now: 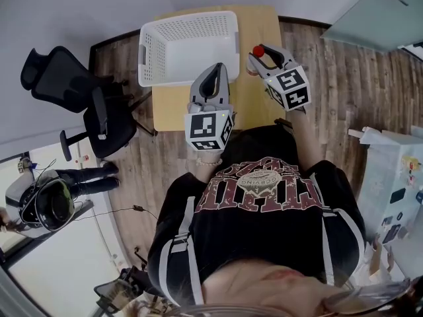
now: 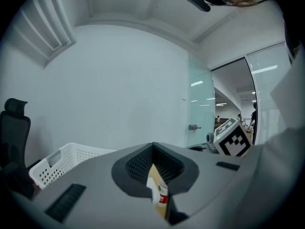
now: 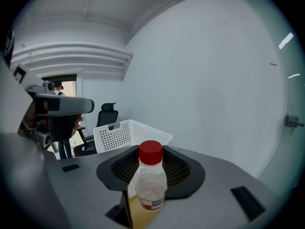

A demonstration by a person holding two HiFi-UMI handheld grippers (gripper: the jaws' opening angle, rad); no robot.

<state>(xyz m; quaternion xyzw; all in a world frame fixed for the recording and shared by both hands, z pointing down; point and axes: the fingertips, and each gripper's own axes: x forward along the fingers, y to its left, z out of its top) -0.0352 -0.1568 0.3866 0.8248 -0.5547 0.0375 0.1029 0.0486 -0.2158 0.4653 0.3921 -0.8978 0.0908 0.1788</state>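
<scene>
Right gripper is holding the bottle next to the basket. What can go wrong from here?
1. The right gripper pinches a smooth clear bottle with its red cap above the jaws; it may slip or tilt.
2. It hangs over the table beside the basket, not over it; dropped here, it could roll off.

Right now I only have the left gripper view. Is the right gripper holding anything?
Observer: Yes. The right gripper is shut on a clear bottle with its red cap on.
Operator: Is it in the basket?
Observer: No. In the head view the bottle is outside the white basket, just to its right, over the wooden table.
Operator: Where's my left gripper relative to it?
Observer: The head view puts the left gripper to the bottle's left, by the basket's near right corner.
</scene>
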